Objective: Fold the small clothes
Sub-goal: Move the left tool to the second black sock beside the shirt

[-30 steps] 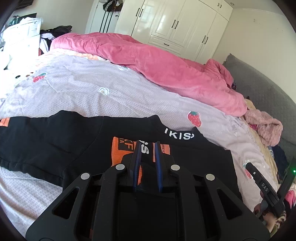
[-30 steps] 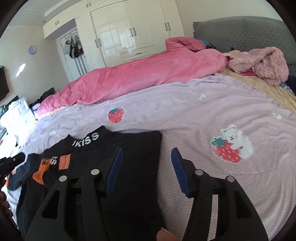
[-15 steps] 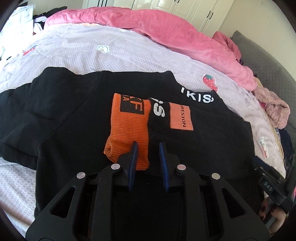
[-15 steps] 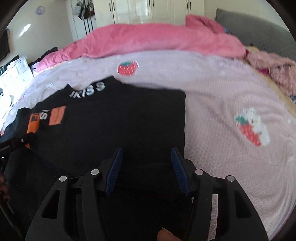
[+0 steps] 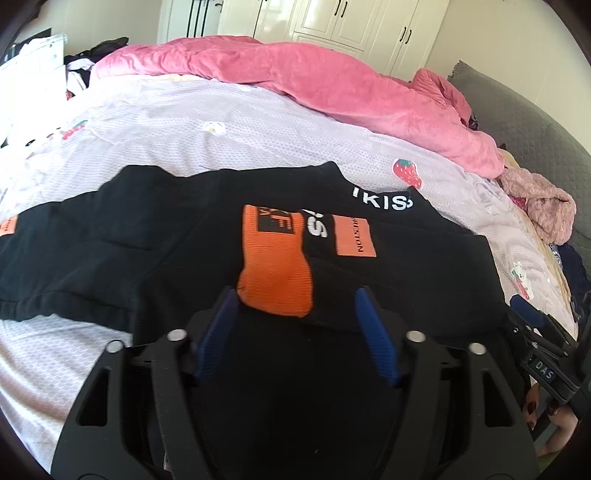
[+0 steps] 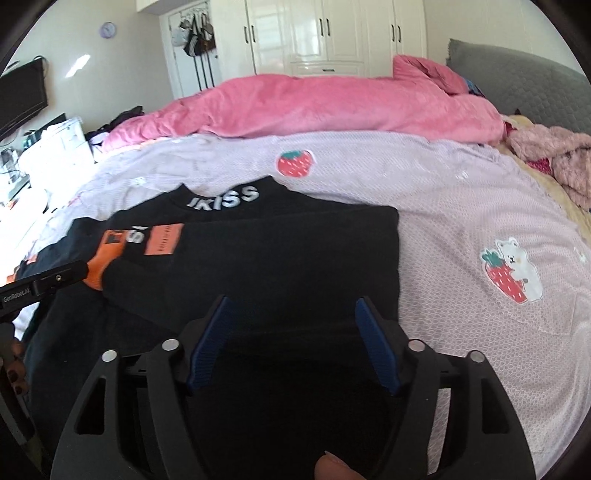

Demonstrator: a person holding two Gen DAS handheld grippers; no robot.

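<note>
A: Plainly, one black top [image 5: 184, 240] lies flat on the bed [image 5: 221, 122], on the lilac strawberry-print cover, partly folded. One orange cuff [image 5: 275, 280] rests on its chest, beside one orange patch [image 5: 354, 236]. White collar lettering [image 6: 223, 197] shows in both views.

B: And the grippers?

A: Two. The left gripper [image 5: 295, 325] has its jaws opening; the cuff's end lies between the blue pads [image 5: 376, 343], which do not press on it. The right gripper [image 6: 291, 339] is likewise opening, over black cloth only, nothing gripped.

B: Counts beyond that?

A: One pink duvet [image 5: 332, 85] along the far side, one fluffy pink garment [image 6: 554, 155] by the grey headboard [image 6: 517, 81], one white wardrobe [image 6: 321, 37].

B: What does each view add?

A: The left wrist view alone shows the sleeve spread out to the left with a second orange tab [image 5: 7, 225] at its end. The right wrist view alone shows the top's straight folded edge [image 6: 398, 258], a bear-and-strawberry print [image 6: 511, 273], a wall clock [image 6: 108, 29] and a dark screen [image 6: 22, 96]. Each view catches the other gripper at its margin.
</note>
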